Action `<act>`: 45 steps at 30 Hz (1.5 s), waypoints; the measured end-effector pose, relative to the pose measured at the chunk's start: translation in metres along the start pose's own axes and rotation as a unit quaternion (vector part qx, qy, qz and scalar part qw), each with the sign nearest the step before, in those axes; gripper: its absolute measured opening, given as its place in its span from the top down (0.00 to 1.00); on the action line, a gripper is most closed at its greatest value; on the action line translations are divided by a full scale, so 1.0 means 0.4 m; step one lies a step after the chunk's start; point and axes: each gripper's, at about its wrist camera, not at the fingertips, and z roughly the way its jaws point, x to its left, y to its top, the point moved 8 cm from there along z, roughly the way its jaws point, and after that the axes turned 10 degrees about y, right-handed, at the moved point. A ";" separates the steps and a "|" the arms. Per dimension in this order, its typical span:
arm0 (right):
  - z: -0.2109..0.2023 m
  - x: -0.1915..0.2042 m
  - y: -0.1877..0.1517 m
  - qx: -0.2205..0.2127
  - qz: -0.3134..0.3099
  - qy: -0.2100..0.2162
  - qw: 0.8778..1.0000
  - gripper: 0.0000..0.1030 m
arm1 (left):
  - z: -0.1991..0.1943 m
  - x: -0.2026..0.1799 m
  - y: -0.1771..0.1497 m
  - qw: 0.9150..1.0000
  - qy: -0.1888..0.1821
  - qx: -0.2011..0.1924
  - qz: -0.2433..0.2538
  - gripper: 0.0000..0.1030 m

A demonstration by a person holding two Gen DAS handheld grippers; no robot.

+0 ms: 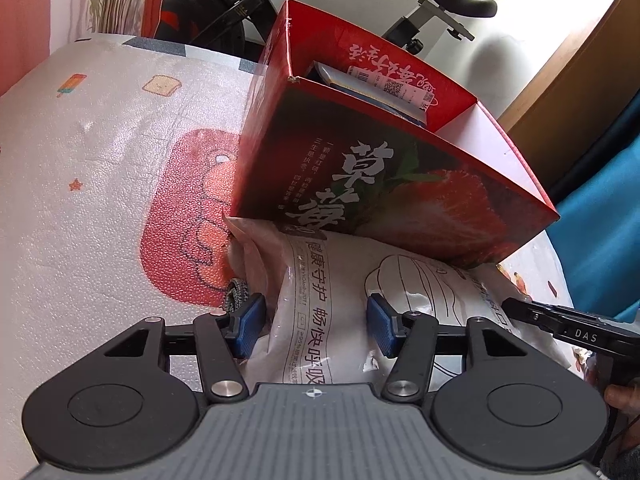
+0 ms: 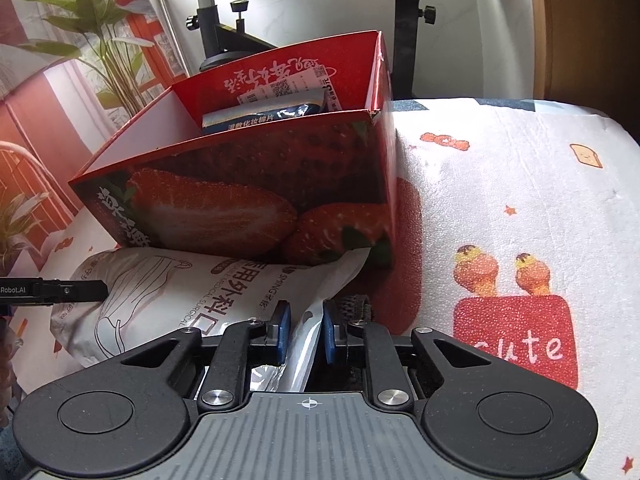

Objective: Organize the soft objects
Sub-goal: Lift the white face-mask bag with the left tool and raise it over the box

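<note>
Both jaws address one soft mask pack lying just in front of the strawberry box.

Right gripper [image 2: 303, 334] has its blue pads pressed almost together, pinching the thin sealed end of the mask pack [image 2: 168, 300]; the left gripper [image 1: 316, 326] stands spread, its pads either side of the pack's puffy middle [image 1: 320, 312], and whether they press it I cannot tell. The pack lies on the printed mat [image 2: 500, 184], with its far edge tucked against or under the base of the red box [image 1: 400, 184], which seems tipped by it. A blue packet [image 2: 264, 114] already sits inside the box, so I judge the pack is meant to go in next. Gripping the flat seam gives a firm hold where the air-filled body would slip. A grey strap [image 2: 354, 306] lies beside the pinching pads.
</note>
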 end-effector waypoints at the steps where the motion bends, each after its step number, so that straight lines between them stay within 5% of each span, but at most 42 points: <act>1: -0.002 0.003 0.003 0.001 -0.003 0.000 1.000 0.85 | -0.005 -0.002 0.000 1.000 0.000 -0.001 0.003 0.43; 5: -0.022 0.049 0.020 -0.008 -0.057 -0.006 0.998 0.95 | -0.027 -0.015 -0.002 1.000 -0.003 -0.008 0.023 0.44; 15: -0.056 0.170 0.031 -0.031 -0.209 -0.042 0.977 0.96 | -0.054 0.018 -0.062 0.999 -0.031 0.025 0.022 0.45; 36: -0.032 0.073 0.012 0.044 -0.068 0.018 0.997 0.91 | -0.005 0.026 -0.091 0.998 -0.035 0.043 -0.007 0.44; 45: 0.002 0.102 -0.001 0.096 -0.161 0.001 0.982 0.93 | 0.011 0.038 -0.086 0.997 -0.047 0.057 -0.006 0.39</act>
